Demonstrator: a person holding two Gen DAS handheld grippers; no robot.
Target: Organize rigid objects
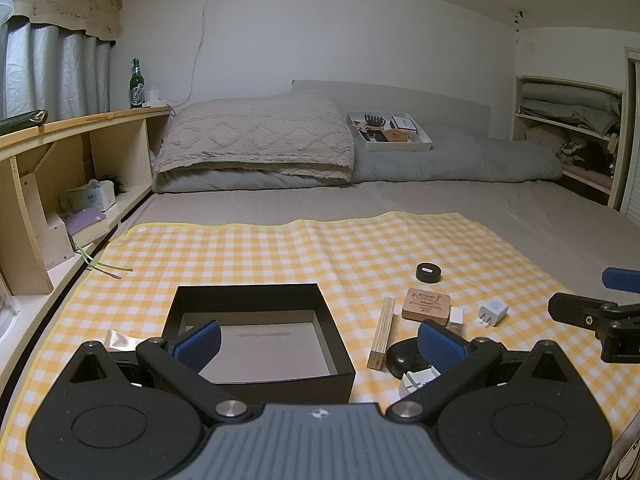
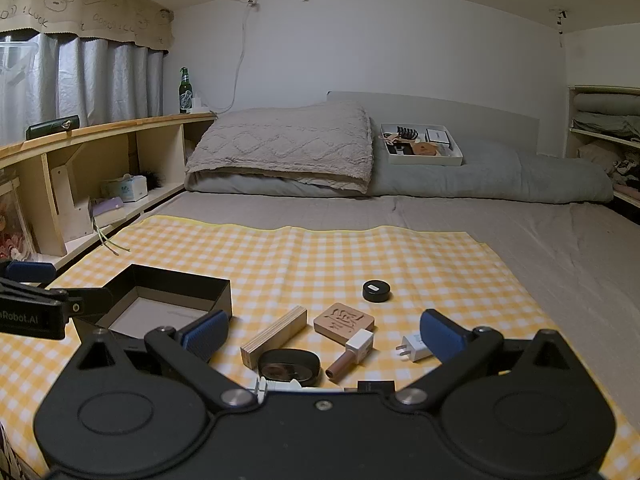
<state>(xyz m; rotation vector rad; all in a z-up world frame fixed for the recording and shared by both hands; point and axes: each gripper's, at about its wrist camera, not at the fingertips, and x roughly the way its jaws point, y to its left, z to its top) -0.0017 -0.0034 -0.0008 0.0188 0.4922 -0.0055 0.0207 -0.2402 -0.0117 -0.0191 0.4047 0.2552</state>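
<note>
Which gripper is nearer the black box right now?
Left. The left gripper hangs open right over the black box's near wall; the right gripper is open off to its right, above the scattered items.

Small rigid items beside an open black box on the checked cloth.

Wooden block, carved wooden tile, black round tin, white plug, brown-and-white tube and black oval case lie flat, clustered right of the empty box.

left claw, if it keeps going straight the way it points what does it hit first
Most likely the black box: the open left claw sits just before its near wall, one finger over its open cavity. Depth is unclear.
</note>
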